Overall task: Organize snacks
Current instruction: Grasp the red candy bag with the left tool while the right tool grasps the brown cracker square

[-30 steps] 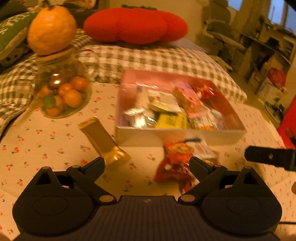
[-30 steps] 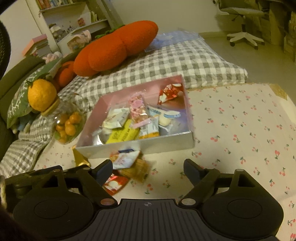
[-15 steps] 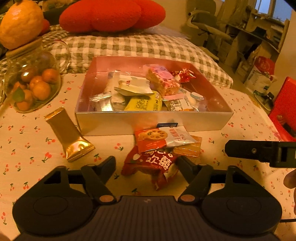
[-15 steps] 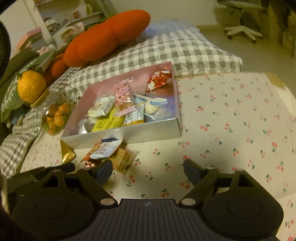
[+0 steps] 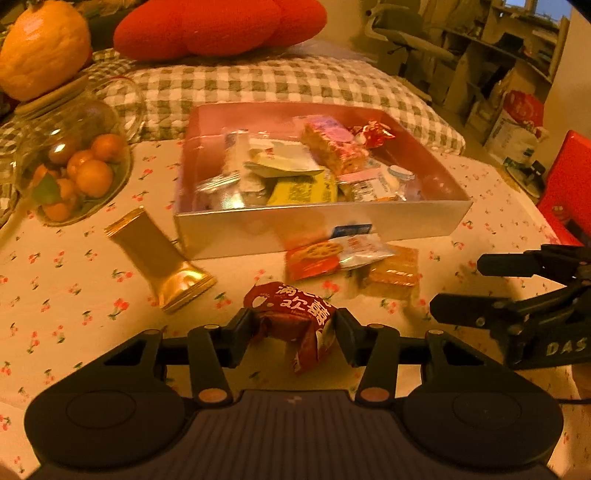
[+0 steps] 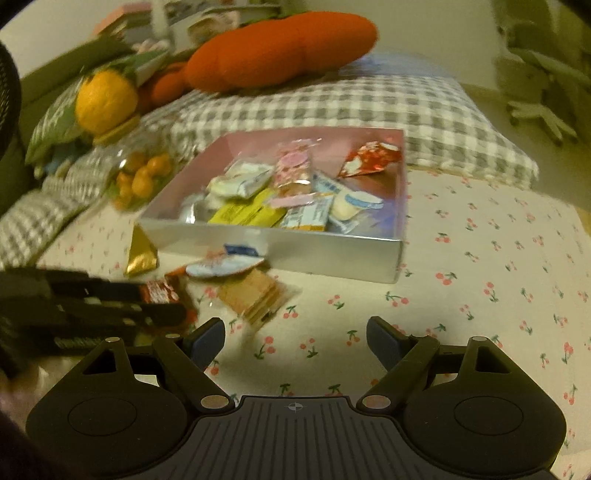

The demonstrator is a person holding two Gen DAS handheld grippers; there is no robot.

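Observation:
My left gripper (image 5: 293, 328) is shut on a red snack packet (image 5: 295, 317) with white characters, just off the cloth in front of the silver box (image 5: 317, 225). The box holds several wrapped snacks. A red-and-white cracker packet (image 5: 332, 254), an orange biscuit packet (image 5: 395, 273) and a gold packet (image 5: 159, 258) lie on the cloth in front of the box. My right gripper (image 6: 295, 341) is open and empty above the cloth, right of the loose packets; the biscuit packet (image 6: 255, 295) lies ahead of its left finger. The left gripper shows in the right wrist view (image 6: 110, 302).
A glass jar of small oranges (image 5: 74, 166) with a large citrus fruit on its lid stands left of the box. A checked cushion (image 5: 280, 85) and a red pillow (image 5: 218, 26) lie behind it. The cherry-print cloth (image 6: 498, 277) stretches to the right.
My left gripper has closed on the red packet and lifted it slightly. My right gripper has moved closer to the loose packets and the box.

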